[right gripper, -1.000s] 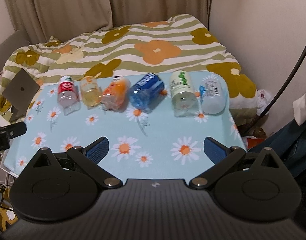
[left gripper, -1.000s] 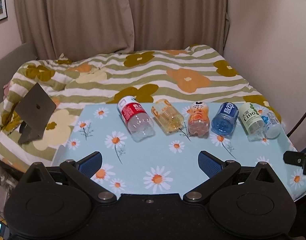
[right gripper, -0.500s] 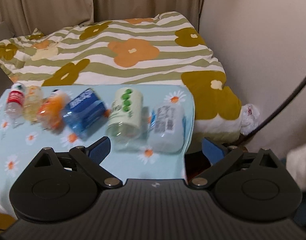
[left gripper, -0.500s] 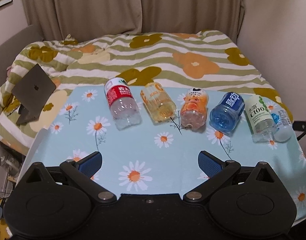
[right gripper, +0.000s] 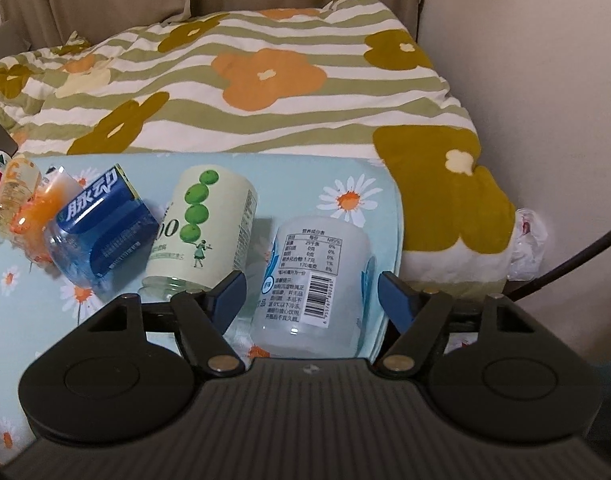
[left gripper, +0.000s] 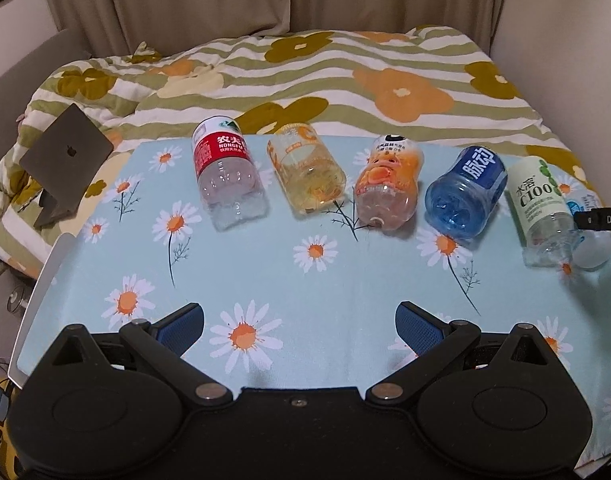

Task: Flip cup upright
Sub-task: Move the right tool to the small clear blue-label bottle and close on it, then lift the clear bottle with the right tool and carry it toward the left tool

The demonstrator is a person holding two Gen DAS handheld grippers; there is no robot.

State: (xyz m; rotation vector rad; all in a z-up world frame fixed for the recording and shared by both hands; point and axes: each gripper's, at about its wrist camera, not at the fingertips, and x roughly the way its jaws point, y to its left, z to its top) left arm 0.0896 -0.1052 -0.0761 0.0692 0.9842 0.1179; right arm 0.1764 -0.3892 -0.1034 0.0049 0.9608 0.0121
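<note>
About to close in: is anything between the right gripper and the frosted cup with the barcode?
Nothing visible. The frosted cup lies on its side between the open right gripper fingers; the green-dotted cup lies beside it.

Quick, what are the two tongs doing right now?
Left tongs: open, holding nothing.
Right tongs: open around the white cup, not gripping it yet.

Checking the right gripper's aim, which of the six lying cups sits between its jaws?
The frosted white cup with the barcode label, last at the row's right end; the right gripper's open jaws flank it.
</note>
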